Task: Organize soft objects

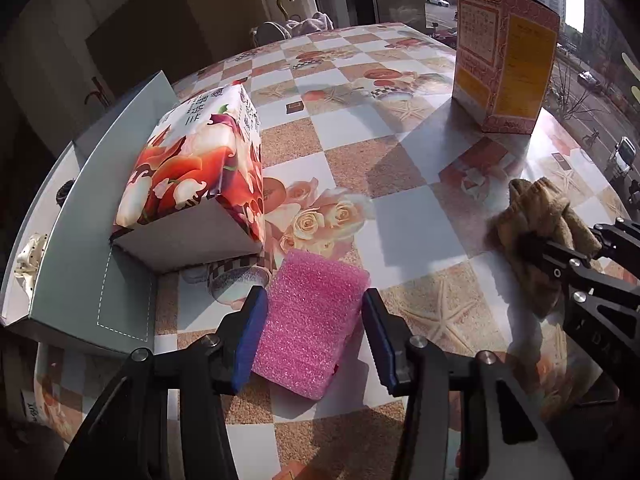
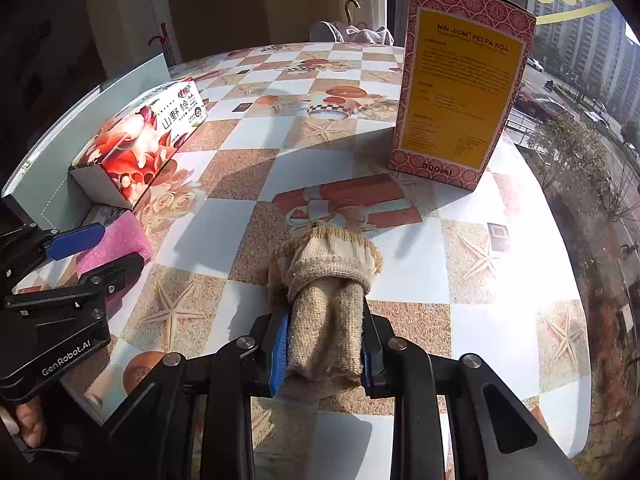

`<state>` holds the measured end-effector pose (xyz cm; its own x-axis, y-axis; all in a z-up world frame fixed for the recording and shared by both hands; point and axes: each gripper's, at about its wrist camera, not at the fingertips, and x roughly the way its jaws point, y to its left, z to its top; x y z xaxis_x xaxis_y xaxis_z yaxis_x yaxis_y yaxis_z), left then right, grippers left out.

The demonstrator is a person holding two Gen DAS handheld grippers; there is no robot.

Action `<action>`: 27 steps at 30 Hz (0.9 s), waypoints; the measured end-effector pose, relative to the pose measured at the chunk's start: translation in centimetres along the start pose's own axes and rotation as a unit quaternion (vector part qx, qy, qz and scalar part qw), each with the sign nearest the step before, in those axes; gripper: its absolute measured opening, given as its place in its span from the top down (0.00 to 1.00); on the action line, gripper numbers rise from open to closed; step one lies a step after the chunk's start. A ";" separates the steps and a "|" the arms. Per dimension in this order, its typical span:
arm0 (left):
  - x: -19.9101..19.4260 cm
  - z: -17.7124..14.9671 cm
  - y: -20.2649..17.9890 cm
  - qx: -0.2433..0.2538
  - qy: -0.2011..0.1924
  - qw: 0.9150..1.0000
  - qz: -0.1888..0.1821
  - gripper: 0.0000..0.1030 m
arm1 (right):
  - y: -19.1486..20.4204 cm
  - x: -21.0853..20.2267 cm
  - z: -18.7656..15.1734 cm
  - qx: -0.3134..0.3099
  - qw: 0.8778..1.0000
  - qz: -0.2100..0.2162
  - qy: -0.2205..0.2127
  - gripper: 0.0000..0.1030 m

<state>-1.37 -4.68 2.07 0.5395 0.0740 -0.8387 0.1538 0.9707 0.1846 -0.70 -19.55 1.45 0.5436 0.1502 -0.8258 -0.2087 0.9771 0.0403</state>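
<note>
Sunlit checkered table (image 1: 400,216). My right gripper (image 2: 325,344) clamps the rolled sock (image 2: 326,308) at lower centre. My left gripper (image 1: 316,332) straddles the pink sponge (image 1: 312,320), jaws not pressing. Pickup is underway, I judge; next, close left.

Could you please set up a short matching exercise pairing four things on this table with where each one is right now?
Things:
1. pink sponge
2. beige sock
3. flowered tissue pack
4. red and yellow carton

Places:
A. standing upright near the window
B. clamped in the right tongs
C. lying against the grey box
D. on the table between the open left tongs

Pairs: 1-D, 2-B, 3-C, 4-A
</note>
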 end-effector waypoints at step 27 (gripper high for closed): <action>-0.8 -0.5 2.2 -0.043 0.044 0.997 -0.052 0.51 | 1.3 -1.5 -1.4 0.010 0.998 0.020 0.056 0.72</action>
<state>-1.89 -2.52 2.93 0.4485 -0.0113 -0.8937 0.1309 0.9900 0.0531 -2.89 -18.73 1.99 0.4414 0.1724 -0.8806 -0.2122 0.9736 0.0842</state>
